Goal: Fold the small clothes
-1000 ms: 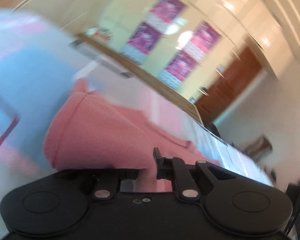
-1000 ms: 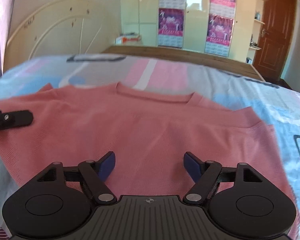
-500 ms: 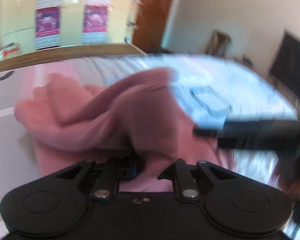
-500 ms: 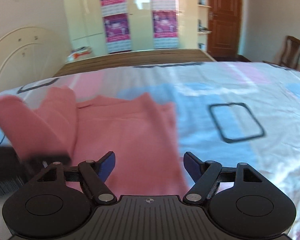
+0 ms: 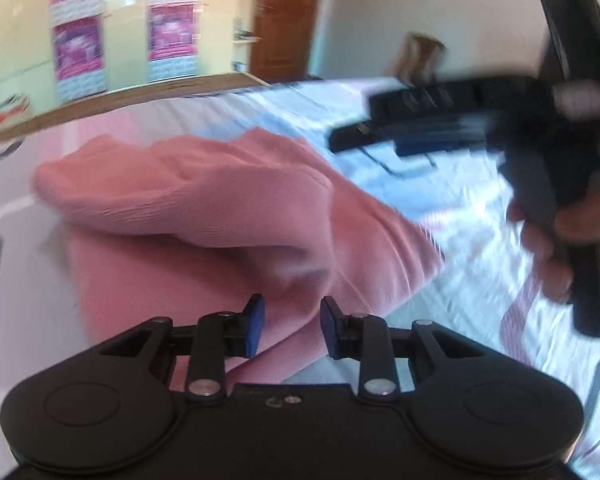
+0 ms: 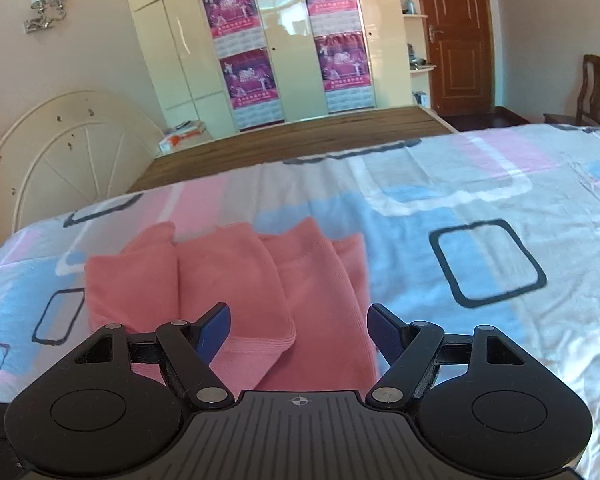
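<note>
Left wrist: left gripper [image 5: 292, 326] jaws have just been opening, pink top [image 5: 204, 216] fabric between them but unpinched. Let it drop flat on the bedsheet [image 5: 460, 208].

Right wrist: right gripper [image 6: 298, 326] spread wide, empty, over the folded top [image 6: 236, 280]. Smooth the bunched overlap next.

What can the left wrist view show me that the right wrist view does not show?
Only the left wrist view shows the right tool from outside, blurred, with the hand holding it. Only the right wrist view shows the headboard, the wall lamp and the chair clearly. Both show the pink top folded on the bed, the posters and the door.
</note>
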`<state>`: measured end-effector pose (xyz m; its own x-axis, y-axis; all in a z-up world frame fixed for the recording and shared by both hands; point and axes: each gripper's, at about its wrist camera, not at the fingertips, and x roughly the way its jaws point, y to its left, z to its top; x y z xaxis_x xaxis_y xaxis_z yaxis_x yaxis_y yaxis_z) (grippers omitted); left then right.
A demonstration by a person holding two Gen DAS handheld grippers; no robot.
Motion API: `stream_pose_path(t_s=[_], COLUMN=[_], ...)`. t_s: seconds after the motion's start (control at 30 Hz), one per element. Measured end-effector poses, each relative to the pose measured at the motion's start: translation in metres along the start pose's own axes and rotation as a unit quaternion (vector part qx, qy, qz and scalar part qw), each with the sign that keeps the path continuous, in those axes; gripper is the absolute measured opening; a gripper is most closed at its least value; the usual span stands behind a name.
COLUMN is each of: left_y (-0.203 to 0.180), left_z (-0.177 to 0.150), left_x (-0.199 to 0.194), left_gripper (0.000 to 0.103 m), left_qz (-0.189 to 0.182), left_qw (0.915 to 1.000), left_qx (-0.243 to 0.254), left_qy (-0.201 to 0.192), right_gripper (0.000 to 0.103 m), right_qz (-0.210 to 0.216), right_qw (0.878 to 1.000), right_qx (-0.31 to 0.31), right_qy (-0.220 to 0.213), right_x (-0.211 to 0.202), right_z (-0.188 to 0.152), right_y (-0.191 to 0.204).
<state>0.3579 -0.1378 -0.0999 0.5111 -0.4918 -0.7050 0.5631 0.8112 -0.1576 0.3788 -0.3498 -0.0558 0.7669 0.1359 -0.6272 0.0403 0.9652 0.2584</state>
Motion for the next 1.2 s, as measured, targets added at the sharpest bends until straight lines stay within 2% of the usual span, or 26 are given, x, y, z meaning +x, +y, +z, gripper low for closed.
stream_pose_path(t_s=[0.1,0.23,0.37,0.47,0.5,0.63,0.73,0.83,1.0,1.1,1.2], left_y=[0.028,0.070,0.102,0.118,0.120,0.102,0.083,0.071,0.086,0.104,0.116], left_z=[0.004,0.014,0.026,0.036,0.042,0.070,0.087,0.091,0.081,0.078,0.075], left_x=[-0.015,-0.023,-0.010,0.003,0.006,0.020,0.037,0.043,0.037,0.024,0.022], left_gripper=[0.029,0.029,0.029,0.029,0.029,0.029,0.029,0.031,0.031,0.033,0.033], left_qz=[0.012,0.044,0.081,0.092,0.091,0.079,0.046,0.028,0.037,0.057,0.077], left_qw=[0.9977,0.9892,0.9813,0.9754,0.9754,0.9847,0.9894,0.9917,0.9875,0.9821,0.9797], left_qx=[-0.066,-0.138,-0.174,-0.199,-0.199,-0.149,-0.130,-0.118,-0.144,-0.168,-0.177], left_qy=[-0.012,-0.019,-0.016,-0.018,-0.022,-0.042,-0.044,-0.045,-0.051,-0.063,-0.051], right_gripper=[0.075,0.075,0.075,0.075,0.075,0.075,0.075,0.075,0.075,0.075,0.075], right_qz=[0.024,0.060,0.109,0.137,0.141,0.140,0.129,0.108,0.078,0.083,0.093], right_qw=[1.000,0.998,0.993,0.988,0.986,0.984,0.986,0.989,0.993,0.993,0.992], right_qx=[-0.011,-0.019,-0.046,-0.074,-0.083,-0.093,-0.085,-0.069,-0.047,-0.033,-0.039], right_qy=[0.003,0.001,0.009,0.022,0.029,0.056,0.064,0.069,0.070,0.073,0.076], right_x=[0.000,-0.001,0.002,0.009,0.012,0.027,0.027,0.025,0.034,0.046,0.054], right_z=[0.003,0.005,0.007,0.004,0.002,-0.004,-0.007,-0.008,-0.004,0.003,0.005], right_y=[0.005,0.017,0.038,0.056,0.060,0.057,0.044,0.025,0.004,0.003,0.011])
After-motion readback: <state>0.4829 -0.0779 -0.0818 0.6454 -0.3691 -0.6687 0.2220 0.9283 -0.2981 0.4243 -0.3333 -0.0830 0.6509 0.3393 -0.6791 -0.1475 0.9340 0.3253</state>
